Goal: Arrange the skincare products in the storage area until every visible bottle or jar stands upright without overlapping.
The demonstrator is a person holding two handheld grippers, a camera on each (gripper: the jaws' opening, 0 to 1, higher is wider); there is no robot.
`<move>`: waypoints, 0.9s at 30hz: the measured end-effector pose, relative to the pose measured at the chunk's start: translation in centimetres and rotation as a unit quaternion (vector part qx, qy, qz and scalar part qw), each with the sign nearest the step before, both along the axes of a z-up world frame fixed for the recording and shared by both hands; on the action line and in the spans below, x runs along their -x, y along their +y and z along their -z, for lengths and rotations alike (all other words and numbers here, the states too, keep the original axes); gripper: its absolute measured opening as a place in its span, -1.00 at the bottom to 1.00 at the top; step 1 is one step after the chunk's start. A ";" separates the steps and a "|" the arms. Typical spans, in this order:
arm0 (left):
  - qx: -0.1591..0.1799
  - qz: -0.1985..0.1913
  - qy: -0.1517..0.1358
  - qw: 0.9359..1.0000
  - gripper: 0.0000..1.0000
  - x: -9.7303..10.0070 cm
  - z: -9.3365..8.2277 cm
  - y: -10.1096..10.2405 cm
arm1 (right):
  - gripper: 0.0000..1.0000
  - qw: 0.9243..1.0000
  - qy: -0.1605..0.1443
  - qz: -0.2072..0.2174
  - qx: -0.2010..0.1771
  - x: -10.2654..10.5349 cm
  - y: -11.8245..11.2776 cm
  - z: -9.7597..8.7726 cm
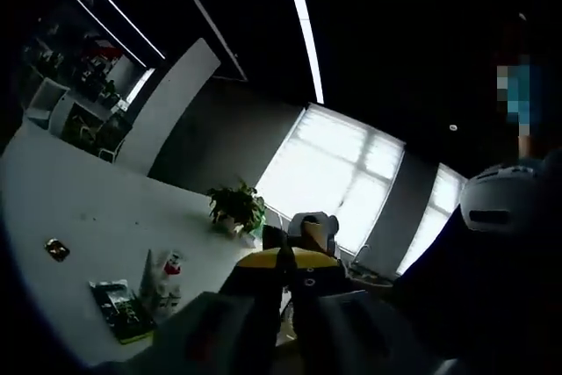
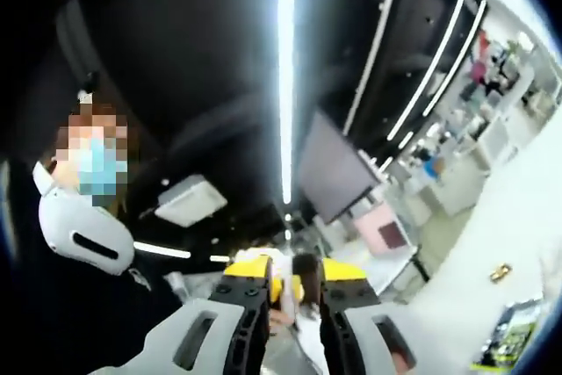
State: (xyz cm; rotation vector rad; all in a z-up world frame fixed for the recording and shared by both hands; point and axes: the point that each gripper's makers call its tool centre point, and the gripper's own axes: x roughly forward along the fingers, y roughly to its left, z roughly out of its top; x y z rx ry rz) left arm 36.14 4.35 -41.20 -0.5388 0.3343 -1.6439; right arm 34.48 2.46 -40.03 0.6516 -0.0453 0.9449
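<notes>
While the left gripper (image 1: 281, 309) faces a potted plant (image 1: 237, 208), the right gripper (image 2: 294, 305) faces ceiling lights (image 2: 286, 68) — both narrow, empty.

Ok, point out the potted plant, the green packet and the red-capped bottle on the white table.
potted plant (image 1: 237, 206), left gripper view, on its leaves.
green packet (image 1: 122, 309), left gripper view, on its flat face.
red-capped bottle (image 1: 172, 264), left gripper view, on its cap.

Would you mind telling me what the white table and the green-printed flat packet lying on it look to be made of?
The table looks like smooth white laminate or painted board: an even matte surface, though the dim light leaves this open. The flat packet seems to be glossy printed card or plastic film, judging by faint sheen; too small to be sure.
</notes>
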 end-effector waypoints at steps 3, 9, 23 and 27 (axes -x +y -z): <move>0.005 0.010 0.007 1.000 -0.99 0.2 -0.2 0.0 | -0.81 0.999 -0.003 -0.029 0.019 0.6 0.8 0.2; 0.023 0.026 0.044 0.998 -0.99 0.3 -0.7 0.1 | -1.00 0.995 -0.014 -0.064 0.077 1.4 2.7 0.6; 0.028 0.017 0.025 0.999 -0.93 0.0 -0.8 0.2 | -1.00 0.993 -0.025 -0.045 0.102 0.8 2.9 1.0; 0.057 -0.020 -0.017 0.998 -0.73 -0.9 -1.4 0.5 | -1.00 0.996 -0.023 -0.031 0.081 0.5 2.5 0.4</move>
